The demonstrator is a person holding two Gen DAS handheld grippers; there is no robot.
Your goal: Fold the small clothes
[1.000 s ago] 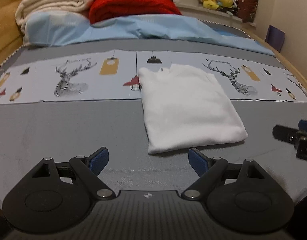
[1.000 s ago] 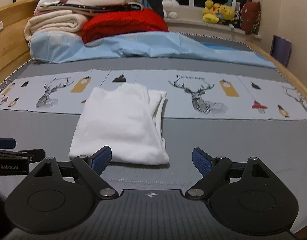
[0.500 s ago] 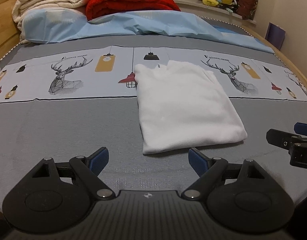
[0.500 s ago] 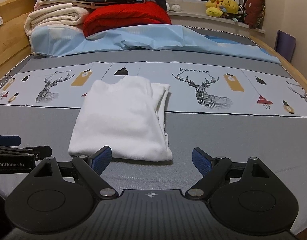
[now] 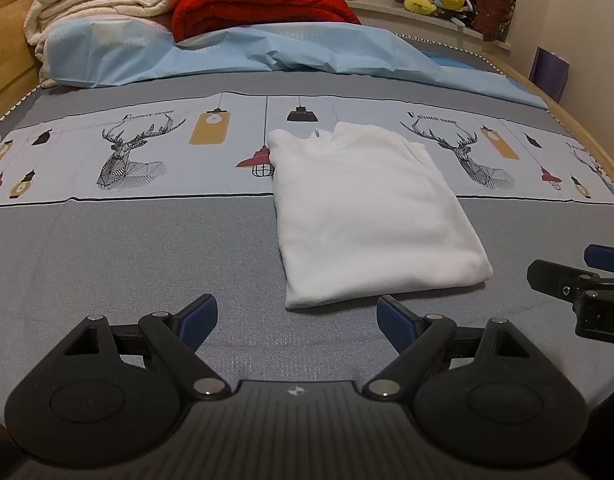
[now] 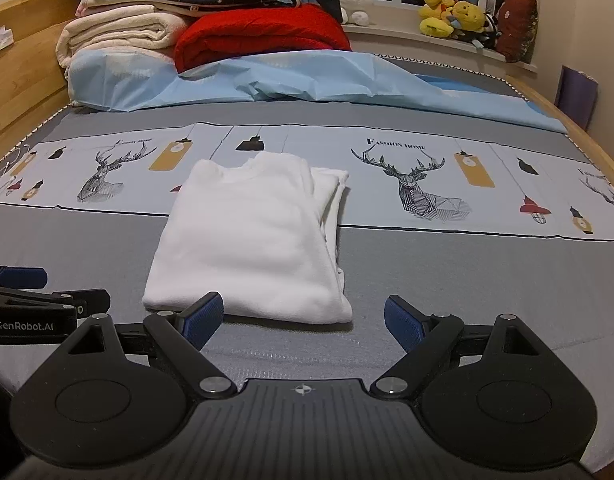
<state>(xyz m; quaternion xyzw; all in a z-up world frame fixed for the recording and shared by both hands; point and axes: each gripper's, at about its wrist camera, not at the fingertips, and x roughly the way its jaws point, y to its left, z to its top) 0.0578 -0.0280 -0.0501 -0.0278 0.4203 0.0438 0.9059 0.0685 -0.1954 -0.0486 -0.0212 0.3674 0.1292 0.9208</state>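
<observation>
A white garment (image 5: 367, 208) lies folded into a rectangle on the grey bed cover (image 5: 127, 248), collar end away from me. It also shows in the right wrist view (image 6: 251, 240), with layered edges along its right side. My left gripper (image 5: 297, 320) is open and empty, just short of the garment's near edge. My right gripper (image 6: 303, 320) is open and empty, its left fingertip close to the near hem. The right gripper shows at the right edge of the left wrist view (image 5: 579, 280); the left gripper shows at the left edge of the right wrist view (image 6: 35, 300).
A crumpled light blue sheet (image 6: 307, 76) lies across the bed behind the garment. Stacked cream blankets (image 6: 123, 32) and a red blanket (image 6: 259, 36) sit at the headboard. Plush toys (image 6: 455, 16) line the window sill. Wooden bed rails run along both sides.
Both grippers have drawn back and risen slightly from the garment, staying open. The garment has not moved.
</observation>
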